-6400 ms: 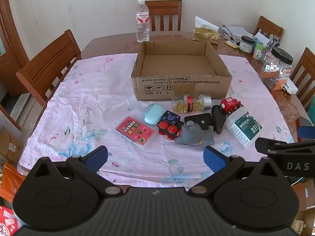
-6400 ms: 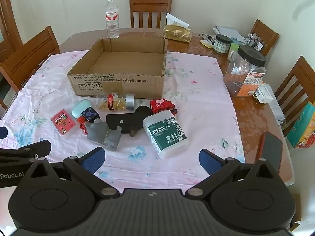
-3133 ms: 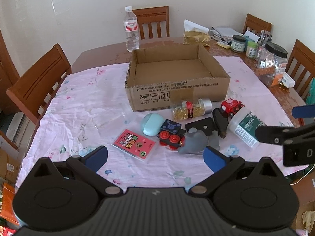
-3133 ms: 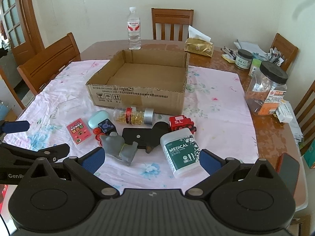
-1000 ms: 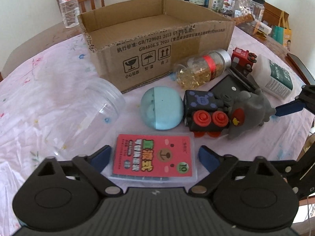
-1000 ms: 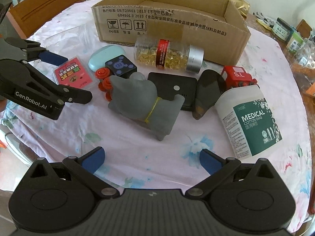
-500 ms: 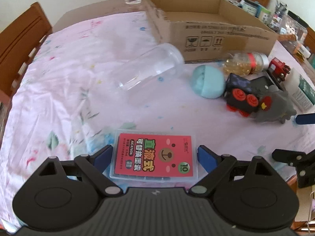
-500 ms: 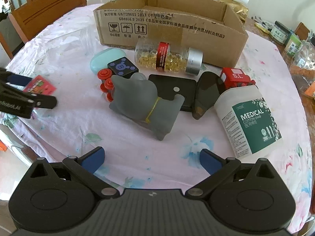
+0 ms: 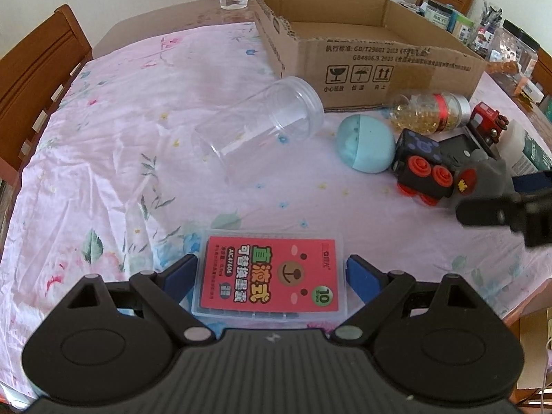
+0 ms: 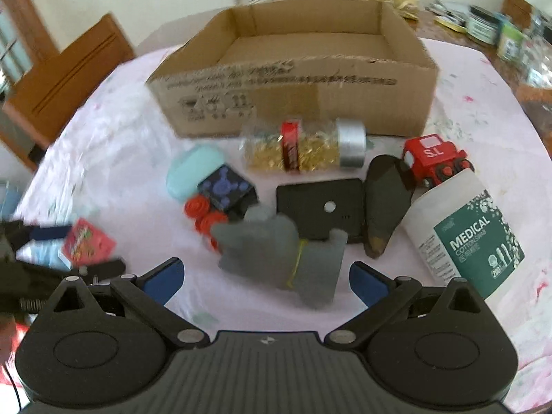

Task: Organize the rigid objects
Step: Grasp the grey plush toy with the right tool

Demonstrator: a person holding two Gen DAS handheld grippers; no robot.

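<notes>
My left gripper is shut on a red card box in a clear case, held above the pink tablecloth; the box also shows in the right wrist view. My right gripper is open, its jaws on either side of a grey cat figure without touching it. An empty open cardboard box stands behind the pile. A clear jar lies on its side.
In the pile lie a teal case, a black toy with red wheels, a capsule bottle, a black plate, a red truck and a cotton swab tub. Chairs ring the table; jars stand far right.
My left gripper has lifted the red card box and drawn it back from the pile. My right gripper has moved forward, closer around the grey cat figure.
</notes>
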